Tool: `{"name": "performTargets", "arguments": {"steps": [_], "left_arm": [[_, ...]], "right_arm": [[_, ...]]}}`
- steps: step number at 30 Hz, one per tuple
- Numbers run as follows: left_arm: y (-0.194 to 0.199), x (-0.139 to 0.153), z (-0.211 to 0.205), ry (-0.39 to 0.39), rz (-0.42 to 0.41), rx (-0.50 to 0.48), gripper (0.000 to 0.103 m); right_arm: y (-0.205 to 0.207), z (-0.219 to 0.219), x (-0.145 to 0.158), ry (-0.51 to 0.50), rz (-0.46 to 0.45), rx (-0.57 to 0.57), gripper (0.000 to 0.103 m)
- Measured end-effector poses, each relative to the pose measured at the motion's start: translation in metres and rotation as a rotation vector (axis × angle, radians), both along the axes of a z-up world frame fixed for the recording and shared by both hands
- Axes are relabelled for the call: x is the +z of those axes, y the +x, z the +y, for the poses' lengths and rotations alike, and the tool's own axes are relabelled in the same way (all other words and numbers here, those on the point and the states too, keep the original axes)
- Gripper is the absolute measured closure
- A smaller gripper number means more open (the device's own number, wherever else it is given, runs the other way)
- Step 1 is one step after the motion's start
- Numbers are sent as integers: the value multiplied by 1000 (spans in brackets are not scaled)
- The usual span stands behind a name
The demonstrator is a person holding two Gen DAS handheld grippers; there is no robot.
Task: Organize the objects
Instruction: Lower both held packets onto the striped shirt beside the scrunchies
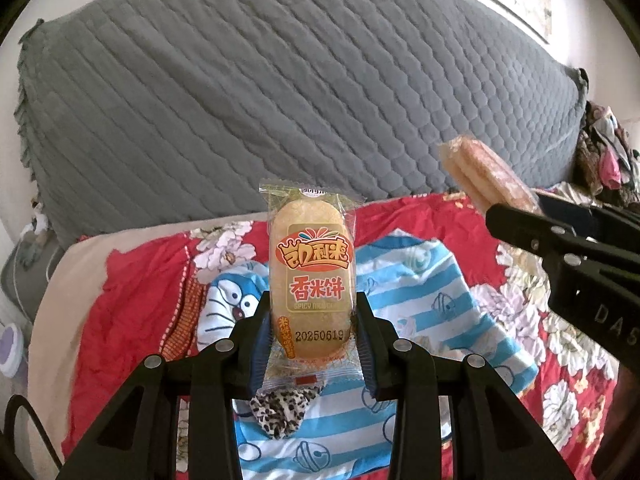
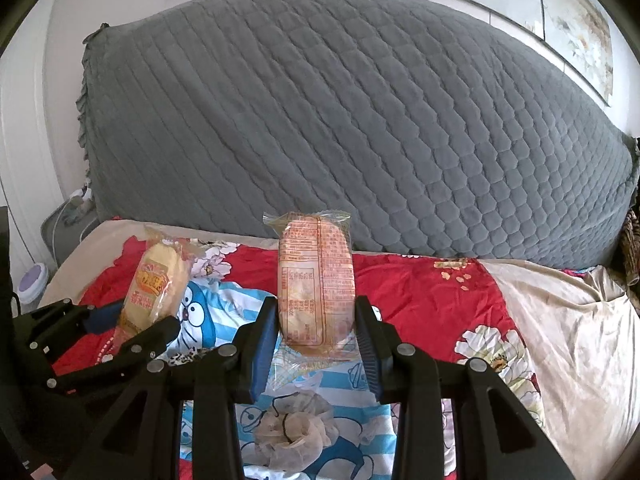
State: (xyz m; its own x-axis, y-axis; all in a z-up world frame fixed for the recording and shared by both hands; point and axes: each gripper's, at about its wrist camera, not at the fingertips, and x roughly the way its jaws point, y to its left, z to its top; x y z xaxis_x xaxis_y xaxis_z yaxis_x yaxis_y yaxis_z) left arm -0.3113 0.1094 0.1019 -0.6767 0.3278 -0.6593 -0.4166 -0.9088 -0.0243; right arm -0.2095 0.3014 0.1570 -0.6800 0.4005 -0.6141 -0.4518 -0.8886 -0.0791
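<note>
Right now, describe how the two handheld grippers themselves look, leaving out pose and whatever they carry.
Both match: the left gripper and right gripper are matte black plastic with angular, triangular-cutout linkage arms, round silver rivets at the joints and ribbed blue pads lining the fingers. The right one's body carries pale embossed letters, partly cut off. No cables, sleeves or hands are visible.

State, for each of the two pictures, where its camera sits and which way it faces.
Left wrist: rides the left gripper, facing its front-labelled rice cracker packet, the bed and grey headboard; the right gripper intrudes at right.
Right wrist: rides the right gripper, facing its back-labelled packet; the left gripper shows at left.
Shared: headboard, red quilt, striped cartoon cloth.
</note>
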Motion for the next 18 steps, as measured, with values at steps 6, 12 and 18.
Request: {"name": "performTargets", "arguments": {"steps": [6, 12, 18], "left_arm": [[-6, -17, 4, -6, -26, -3, 64], [-9, -33, 10, -16, -53, -10, 64], [-12, -46, 13, -24, -79, -12, 64]], "right_arm": [[-5, 7, -13, -20, -15, -10, 65], [-6, 12, -26, -26, -35, -9, 65], [-7, 20, -39, -41, -62, -21, 65]]}}
